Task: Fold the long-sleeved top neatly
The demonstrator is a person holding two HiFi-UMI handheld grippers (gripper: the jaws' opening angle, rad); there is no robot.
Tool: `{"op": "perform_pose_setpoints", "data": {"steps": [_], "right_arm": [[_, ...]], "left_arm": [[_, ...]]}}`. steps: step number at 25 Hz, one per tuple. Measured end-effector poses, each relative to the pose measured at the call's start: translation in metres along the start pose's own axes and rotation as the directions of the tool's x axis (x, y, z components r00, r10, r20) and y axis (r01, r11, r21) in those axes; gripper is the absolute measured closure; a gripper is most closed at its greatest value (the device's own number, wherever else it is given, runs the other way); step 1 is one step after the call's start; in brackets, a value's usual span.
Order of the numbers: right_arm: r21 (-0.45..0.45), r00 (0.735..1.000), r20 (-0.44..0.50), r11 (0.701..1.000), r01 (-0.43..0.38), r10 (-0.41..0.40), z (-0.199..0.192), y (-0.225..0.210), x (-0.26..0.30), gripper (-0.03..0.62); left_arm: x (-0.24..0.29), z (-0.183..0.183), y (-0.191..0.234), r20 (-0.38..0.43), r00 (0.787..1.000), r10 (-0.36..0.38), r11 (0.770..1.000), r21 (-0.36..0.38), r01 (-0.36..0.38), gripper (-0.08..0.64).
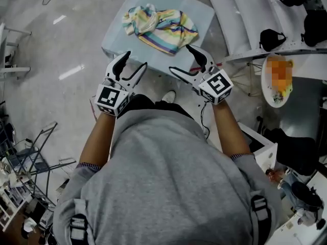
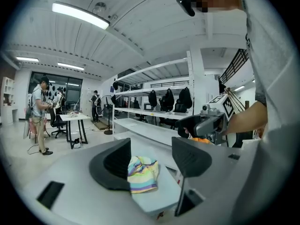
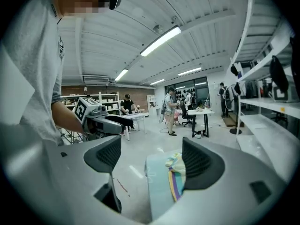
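Striped fabric, pastel bands of yellow, green, blue and purple: the long-sleeved top (image 1: 159, 28) lies crumpled in 1 heap on the pale desk (image 1: 200, 11), about mid-desk and somewhat nearer its left edge. No sleeve or hem is laid out flat, so folding is judged not yet begun. Left claw (image 1: 135, 59): its 2 jaws stand wide apart with nothing between them; its own view shows the top past the gap, well ahead and untouched. Right claw (image 1: 180, 58): likewise wide open and empty, with the top seen beyond its right jaw. Both claws hang side by side just short of the desk's near edge, tips pointing at the heap. This reads as a ready stance, 1 claw for each side of the garment, most likely so it can be lifted at 2 points and shaken or spread flat first. Nothing lies between the claws and the top. Surroundings: white shelving (image 1: 240, 19) stands just beside the desk's right side and carries black bags (image 1: 271, 37); bare grey floor (image 1: 61, 60) lies to the left. The desk looks not much larger than the heap, so spread sleeves may overhang its edges or brush the shelving. Several people (image 2: 40, 111) work at far desks, well apart.
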State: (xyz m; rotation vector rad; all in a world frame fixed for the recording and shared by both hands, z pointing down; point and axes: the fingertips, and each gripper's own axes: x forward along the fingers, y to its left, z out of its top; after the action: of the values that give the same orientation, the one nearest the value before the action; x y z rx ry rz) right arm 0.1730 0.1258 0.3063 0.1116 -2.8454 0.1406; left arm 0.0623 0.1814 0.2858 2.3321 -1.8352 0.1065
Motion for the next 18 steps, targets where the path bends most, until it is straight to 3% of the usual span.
{"op": "perform_pose_setpoints", "data": {"steps": [6, 13, 18], "right_arm": [[-0.001, 0.999, -0.021, 1.0, -0.029, 0.029, -0.012, -0.039, 0.02, 0.181], [-0.022, 0.995, -0.089, 0.998, -0.057, 0.055, -0.025, -0.079, 0.056, 0.211], [-0.046, 0.976, -0.203, 0.995, -0.084, 0.073, -0.045, -0.11, 0.092, 0.215]], "left_arm": [[0.037, -0.019, 0.015, -0.049, 0.999, 0.012, 0.999, 0.05, -0.01, 0.264], [0.074, -0.055, 0.058, -0.09, 0.996, -0.003, 1.0, 0.015, 0.005, 0.264], [0.106, -0.08, 0.096, -0.133, 0.991, 0.001, 1.0, -0.029, -0.005, 0.264]]}}
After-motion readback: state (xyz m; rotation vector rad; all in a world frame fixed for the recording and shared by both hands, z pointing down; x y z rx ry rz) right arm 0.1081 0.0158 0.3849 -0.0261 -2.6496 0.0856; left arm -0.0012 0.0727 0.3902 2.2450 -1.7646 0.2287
